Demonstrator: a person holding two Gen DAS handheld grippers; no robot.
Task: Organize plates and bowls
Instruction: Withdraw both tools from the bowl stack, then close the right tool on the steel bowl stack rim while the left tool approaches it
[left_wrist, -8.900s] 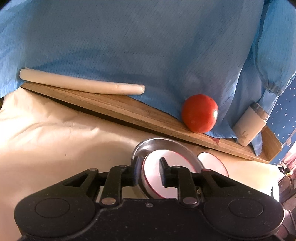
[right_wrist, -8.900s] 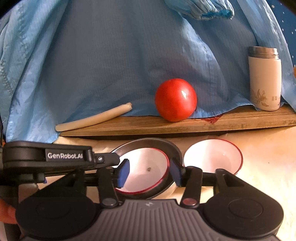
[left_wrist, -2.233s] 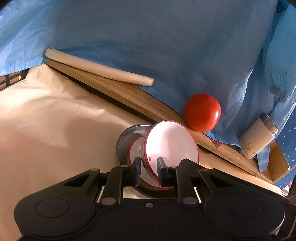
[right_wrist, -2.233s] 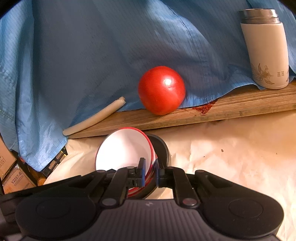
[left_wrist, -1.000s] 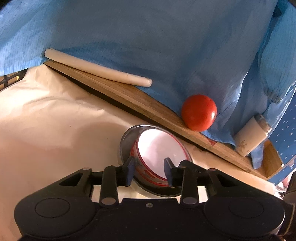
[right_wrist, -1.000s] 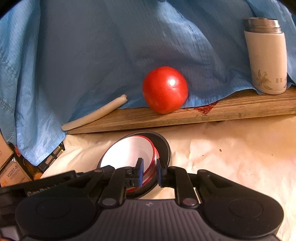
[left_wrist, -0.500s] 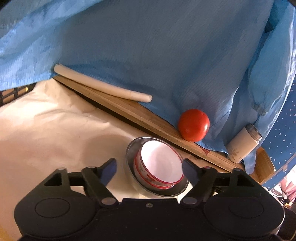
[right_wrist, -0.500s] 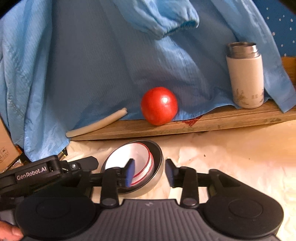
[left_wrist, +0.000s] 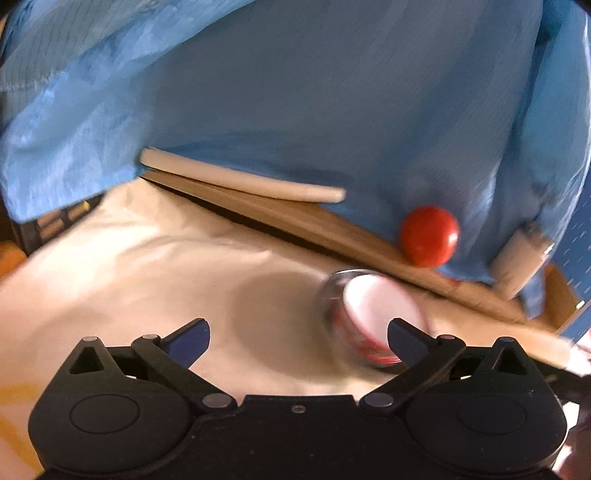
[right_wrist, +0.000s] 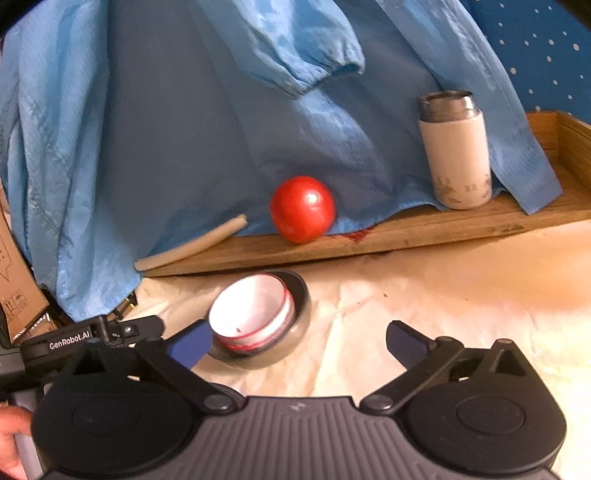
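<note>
Two white bowls with red rims (right_wrist: 255, 310) sit nested inside a shallow metal plate (right_wrist: 301, 295) on the cream paper. My right gripper (right_wrist: 298, 332) hangs just short of them, its jaws opening wide with nothing between the pads. In the left wrist view the same bowl stack (left_wrist: 376, 310) is blurred and lies beside the right finger (left_wrist: 406, 339) of my left gripper (left_wrist: 297, 328). That gripper's jaws are also opening, with only bare paper between them.
A wooden board (right_wrist: 406, 232) along the back carries a red tomato (right_wrist: 303, 208), a white flask (right_wrist: 456, 147) and a pale rod (right_wrist: 192, 251). Blue cloth (right_wrist: 184, 110) hangs behind. Cardboard boxes (right_wrist: 14, 277) stand at the left; a person's hand (right_wrist: 11, 443) shows at the lower left.
Both grippers let go of the bowl stack, spread wide and drew back and up. The left wrist view has swung, so the bowls now sit to its right.
</note>
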